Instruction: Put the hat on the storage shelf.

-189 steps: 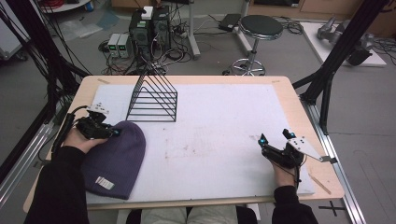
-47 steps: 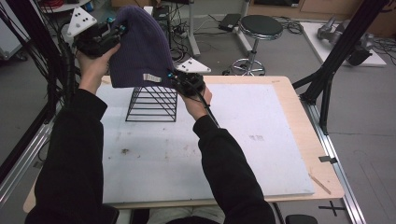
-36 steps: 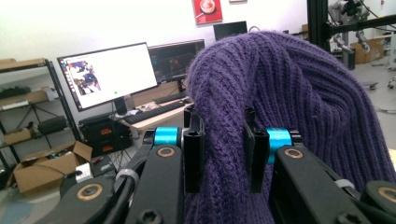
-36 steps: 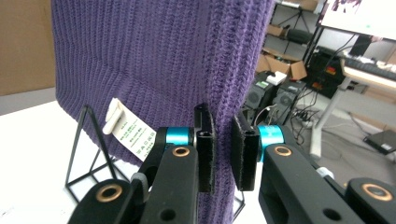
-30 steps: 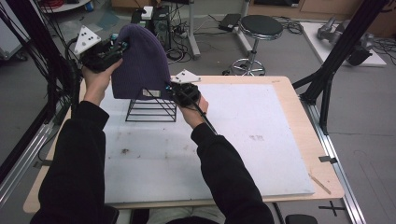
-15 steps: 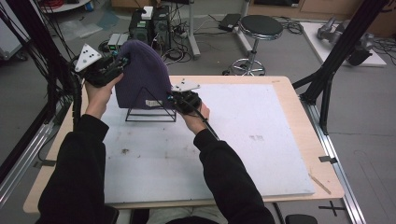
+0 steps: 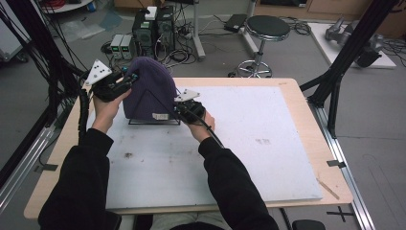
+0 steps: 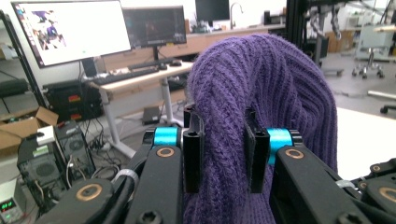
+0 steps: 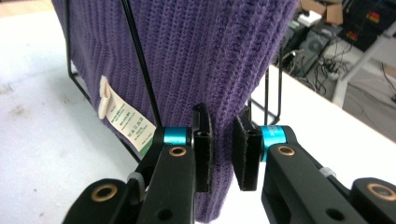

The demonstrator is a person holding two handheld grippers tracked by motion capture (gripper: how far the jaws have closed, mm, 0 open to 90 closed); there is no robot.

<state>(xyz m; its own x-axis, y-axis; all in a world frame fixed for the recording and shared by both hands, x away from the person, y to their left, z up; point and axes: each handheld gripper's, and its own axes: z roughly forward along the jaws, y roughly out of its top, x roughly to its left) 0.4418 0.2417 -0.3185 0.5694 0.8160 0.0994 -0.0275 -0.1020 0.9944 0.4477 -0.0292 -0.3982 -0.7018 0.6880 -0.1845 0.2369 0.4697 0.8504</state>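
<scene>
While both claws clamped purple beanie (image 7: 146, 88), hat sat draped over wire rack (image 7: 154, 120) on counter (image 7: 287, 139); left claw (image 8: 219, 154) pinched upper side, right claw (image 9: 220, 149) lower hem.

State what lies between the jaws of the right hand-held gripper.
A fold of the purple knitted hat is pinched between the jaws of the right hand-held gripper, as the right gripper view shows, beside the black wire rack.
</scene>
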